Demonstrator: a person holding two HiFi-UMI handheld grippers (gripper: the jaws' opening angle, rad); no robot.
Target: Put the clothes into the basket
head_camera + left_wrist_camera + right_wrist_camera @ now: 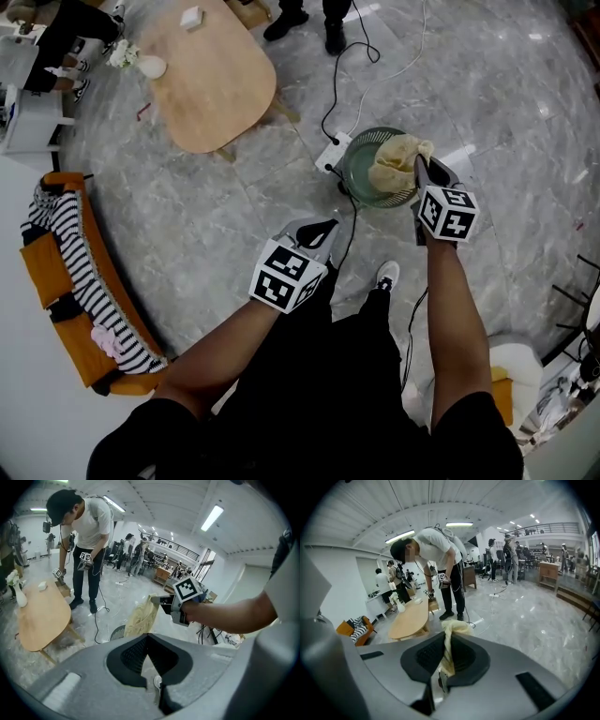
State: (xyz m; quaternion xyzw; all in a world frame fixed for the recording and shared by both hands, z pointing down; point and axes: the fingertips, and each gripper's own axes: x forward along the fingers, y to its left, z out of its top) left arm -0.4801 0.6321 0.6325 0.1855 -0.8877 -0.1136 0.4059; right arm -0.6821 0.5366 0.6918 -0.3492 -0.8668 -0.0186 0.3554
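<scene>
I am gripping a cream cloth [396, 161] in the right gripper [422, 171]. Its fingers [424, 656] are pinching almost fully together on a fold of the fabric, which is bunching up above them. From the head view the cloth is hanging over the round green wire basket [352, 178] that is standing on the marble floor [187, 206]. I cannot tell whether its lower end is resting inside. The left gripper [317, 229] is hovering nearer my body, apart from the basket, with its fingers [133, 656] closed tip to tip on nothing. To my left, striped clothes [70, 253] and a pink piece [105, 339] are lying on an orange sofa [49, 274], well apart from the basket. A wooden tabletop [211, 80] is standing beyond.
</scene>
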